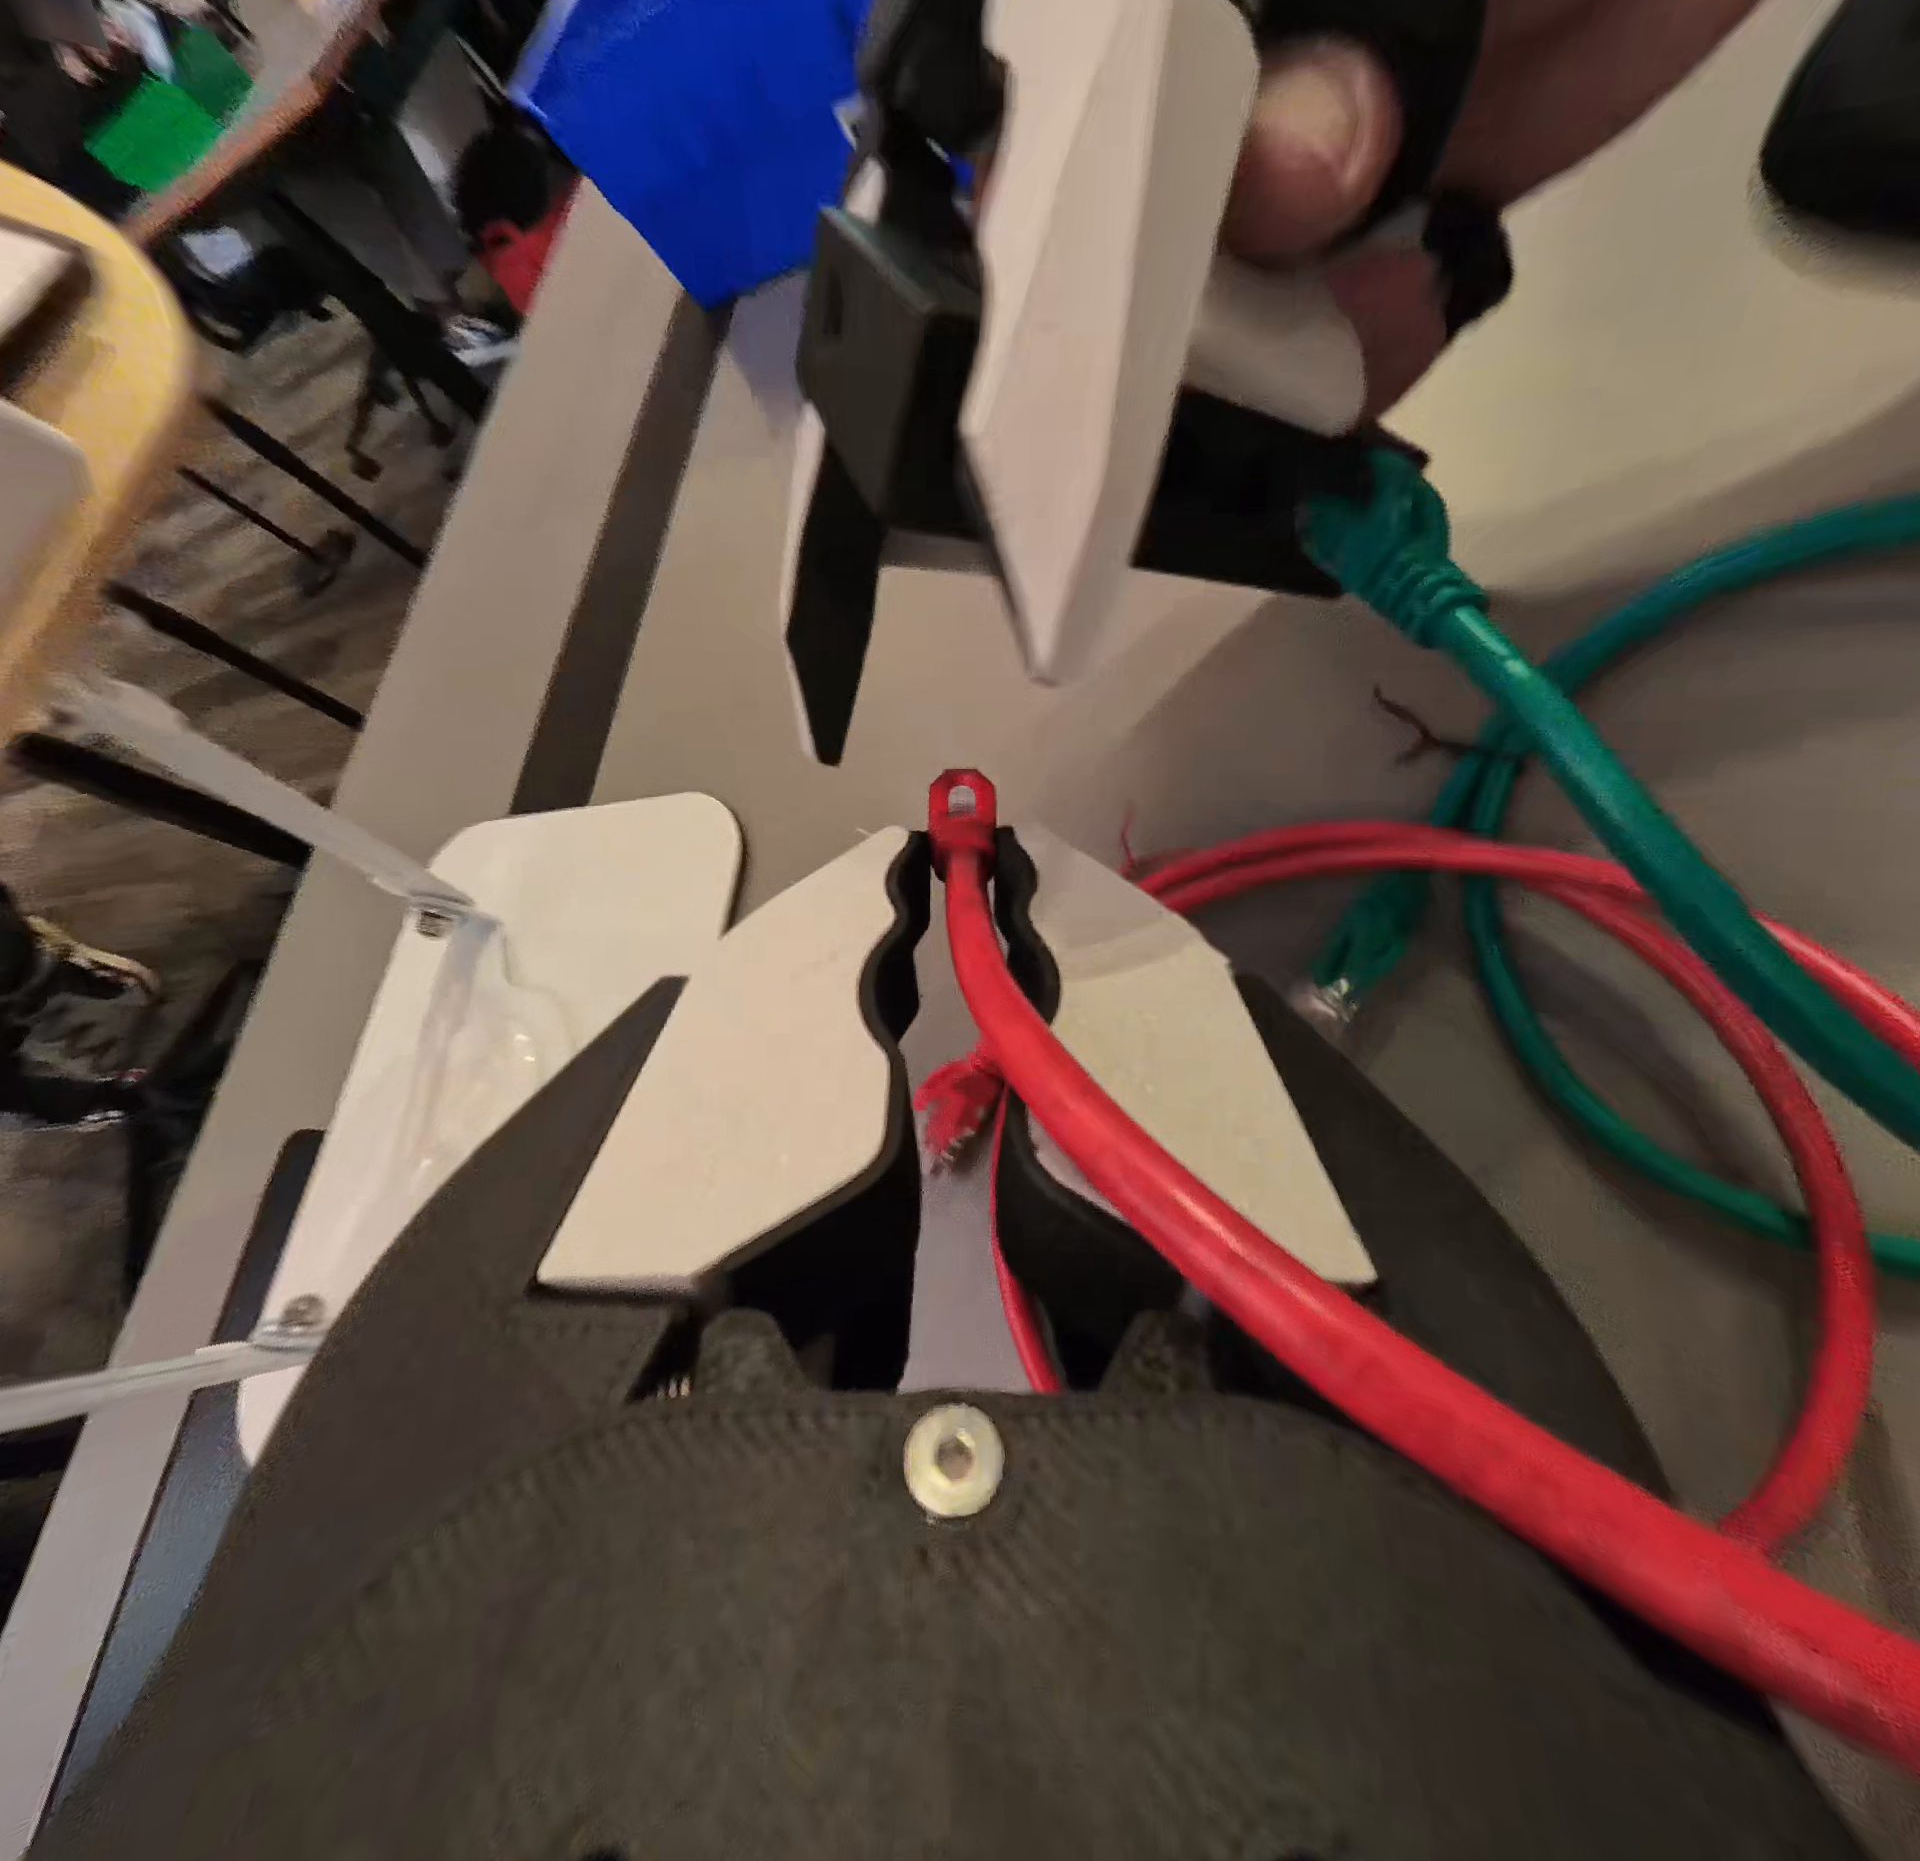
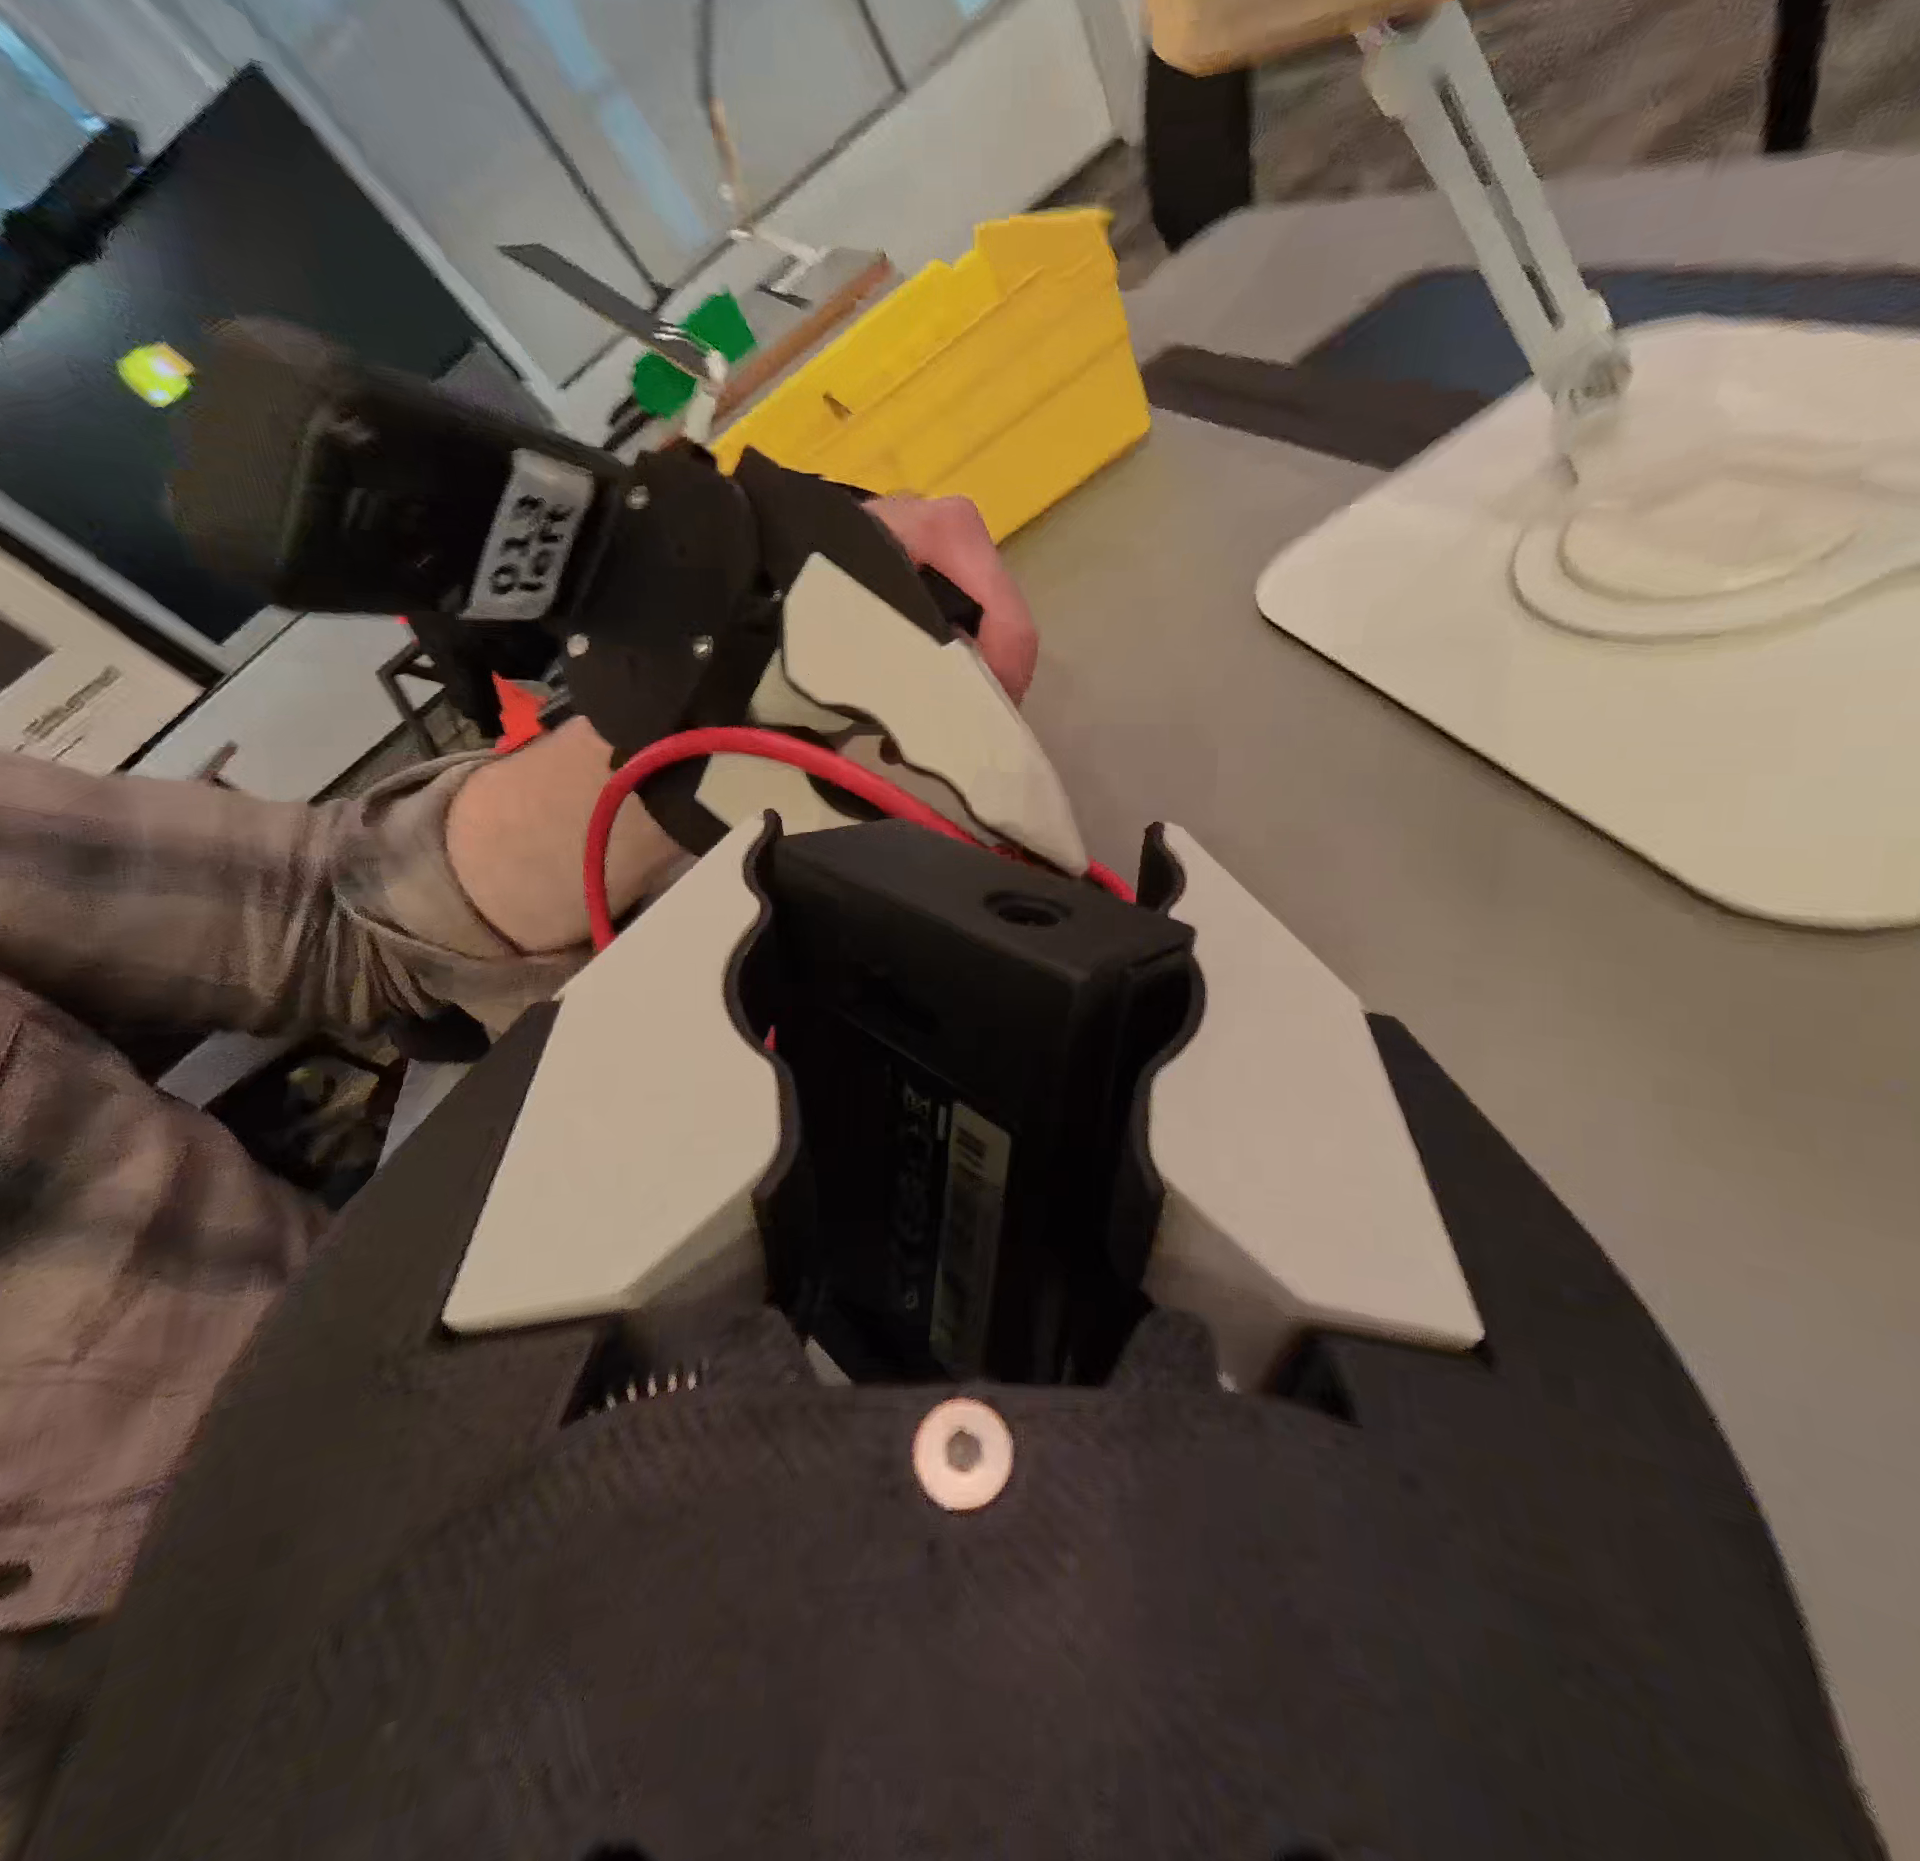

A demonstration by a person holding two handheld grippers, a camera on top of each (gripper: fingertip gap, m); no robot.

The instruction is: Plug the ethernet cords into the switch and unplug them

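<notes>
My left gripper [image 1: 961, 840] is shut on the red ethernet cord [image 1: 1195, 1188] just behind its plug [image 1: 958, 798], which points forward. A little ahead and above, the right gripper [image 1: 935, 710] holds the black switch [image 1: 904, 419] off the grey table [image 1: 1714, 668]. A green cord [image 1: 1538, 699] is plugged into the switch's right end. In the right wrist view my right gripper [image 2: 961, 845] is shut on the black switch [image 2: 966, 1032], and the left gripper [image 2: 1060, 845] with the red cord [image 2: 665, 762] is just beyond it.
Loops of red and green cord [image 1: 1507, 980] lie on the table at the right. A white stand base [image 2: 1610, 689] sits on the table to the right, a yellow bin [image 2: 966, 377] behind. A blue bin [image 1: 707, 107] stands beyond the switch. The table edge [image 1: 447, 731] runs left. Less than 4 cm separates the two grippers' tips.
</notes>
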